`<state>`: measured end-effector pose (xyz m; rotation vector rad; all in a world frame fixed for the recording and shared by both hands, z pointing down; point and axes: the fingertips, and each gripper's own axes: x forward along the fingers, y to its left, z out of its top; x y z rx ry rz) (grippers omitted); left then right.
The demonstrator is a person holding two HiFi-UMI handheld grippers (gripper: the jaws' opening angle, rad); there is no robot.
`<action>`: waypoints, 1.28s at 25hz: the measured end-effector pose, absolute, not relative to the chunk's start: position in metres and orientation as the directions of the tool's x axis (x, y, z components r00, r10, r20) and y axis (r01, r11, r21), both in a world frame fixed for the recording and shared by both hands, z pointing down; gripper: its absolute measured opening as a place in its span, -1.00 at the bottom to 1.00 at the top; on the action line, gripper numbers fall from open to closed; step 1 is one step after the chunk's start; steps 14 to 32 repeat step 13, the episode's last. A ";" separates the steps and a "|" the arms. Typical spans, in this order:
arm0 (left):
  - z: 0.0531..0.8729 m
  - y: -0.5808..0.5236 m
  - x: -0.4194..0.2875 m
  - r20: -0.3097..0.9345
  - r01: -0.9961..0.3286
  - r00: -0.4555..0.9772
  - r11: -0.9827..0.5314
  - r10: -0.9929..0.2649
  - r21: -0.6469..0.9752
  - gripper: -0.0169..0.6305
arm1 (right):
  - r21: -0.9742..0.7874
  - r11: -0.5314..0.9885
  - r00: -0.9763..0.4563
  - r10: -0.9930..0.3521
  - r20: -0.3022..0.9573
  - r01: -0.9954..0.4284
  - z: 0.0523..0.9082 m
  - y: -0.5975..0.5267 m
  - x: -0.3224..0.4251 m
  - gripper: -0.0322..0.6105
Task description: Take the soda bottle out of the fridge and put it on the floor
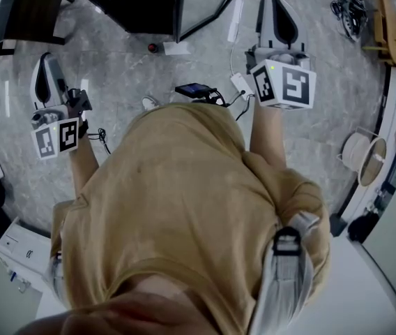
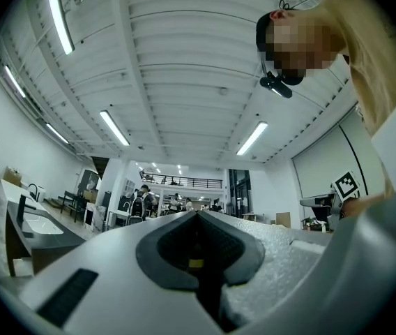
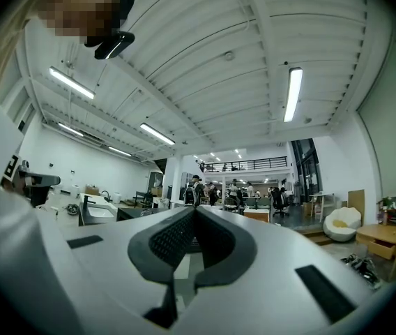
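Observation:
No soda bottle and no fridge can be made out in any view. In the head view a person in a tan shirt stands over a grey marbled floor with a gripper in each hand. My left gripper is at the left, my right gripper at the upper right, held further out. Both point slightly upward and away from the body. In the left gripper view the left gripper has its dark pads together with nothing between them. In the right gripper view the right gripper is likewise shut and empty.
A dark cabinet stands ahead at the top. Cables, a white power strip and a black device lie on the floor near the feet. A wooden table and a round white object are at the right. A sink counter and distant people show in the hall.

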<state>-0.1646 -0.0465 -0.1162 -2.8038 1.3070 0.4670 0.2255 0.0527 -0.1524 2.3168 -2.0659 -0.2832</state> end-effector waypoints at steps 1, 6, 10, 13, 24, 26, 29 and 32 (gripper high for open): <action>-0.117 -0.047 -0.165 -0.275 -0.751 0.606 -0.651 -0.746 0.111 -0.94 | 0.139 -0.124 0.108 -0.987 -0.120 -0.982 -0.153 0.054 0.226 -0.90; -0.115 -0.047 -0.165 -0.271 -0.752 0.607 -0.650 -0.747 0.108 -0.94 | 0.134 -0.128 0.112 -0.986 -0.123 -0.983 -0.151 0.057 0.227 -0.90; -0.113 -0.048 -0.164 -0.268 -0.754 0.604 -0.647 -0.751 0.112 -0.94 | 0.133 -0.130 0.114 -0.985 -0.127 -0.983 -0.152 0.057 0.228 -0.90; -0.111 -0.048 -0.166 -0.265 -0.758 0.600 -0.642 -0.755 0.116 -0.94 | 0.133 -0.130 0.114 -0.986 -0.123 -0.983 -0.151 0.057 0.229 -0.90; -0.111 -0.048 -0.166 -0.265 -0.758 0.600 -0.642 -0.755 0.116 -0.94 | 0.133 -0.130 0.114 -0.986 -0.123 -0.983 -0.151 0.057 0.229 -0.90; -0.111 -0.048 -0.166 -0.265 -0.758 0.600 -0.642 -0.755 0.116 -0.94 | 0.133 -0.130 0.114 -0.986 -0.123 -0.983 -0.151 0.057 0.229 -0.90; -0.111 -0.048 -0.166 -0.265 -0.758 0.600 -0.642 -0.755 0.116 -0.94 | 0.133 -0.130 0.114 -0.986 -0.123 -0.983 -0.151 0.057 0.229 -0.90; -0.111 -0.048 -0.166 -0.265 -0.758 0.600 -0.642 -0.755 0.116 -0.94 | 0.133 -0.130 0.114 -0.986 -0.123 -0.983 -0.151 0.057 0.229 -0.90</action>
